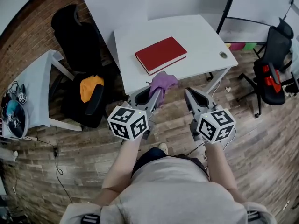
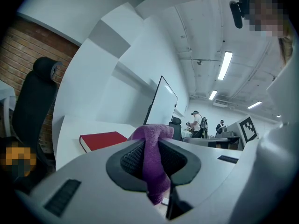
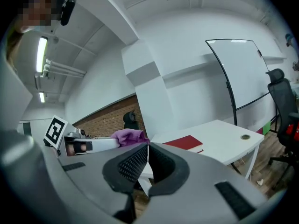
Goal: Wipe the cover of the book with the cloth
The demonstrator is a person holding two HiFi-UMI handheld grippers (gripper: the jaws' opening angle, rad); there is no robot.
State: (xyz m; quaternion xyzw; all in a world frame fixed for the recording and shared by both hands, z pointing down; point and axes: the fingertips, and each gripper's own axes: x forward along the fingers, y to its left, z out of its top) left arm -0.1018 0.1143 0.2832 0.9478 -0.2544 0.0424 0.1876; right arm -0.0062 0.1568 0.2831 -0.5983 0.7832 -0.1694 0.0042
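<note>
The white tabletop (image 1: 201, 36) carries a closed red book (image 1: 161, 54), lying flat and turned at an angle on the tabletop's near-left part. It is the only large thing on that surface. A small round grommet (image 1: 223, 55) sits near the tabletop's right edge.

The left gripper (image 1: 158, 93) is held at the tabletop's near edge, and its fingers (image 2: 133, 160) are clenched on a purple cloth (image 1: 162, 83). One end of the cloth bunches above the fingertips and the other hangs down between the ribbed pads. From the head view the cloth hangs over the tabletop's near edge, just short of the book and not on its cover.

The right gripper (image 1: 190, 94) hovers just off the tabletop's near edge, to the right of the cloth. Its fingers (image 3: 133, 164) are pressed together with nothing between them.

A black office chair (image 1: 77, 36) stands to the left of the tabletop. Another black chair (image 1: 271, 73), with something red on it, stands well off to the tabletop's right. A whiteboard (image 3: 243, 71) stands beyond the tabletop's far-right corner.
</note>
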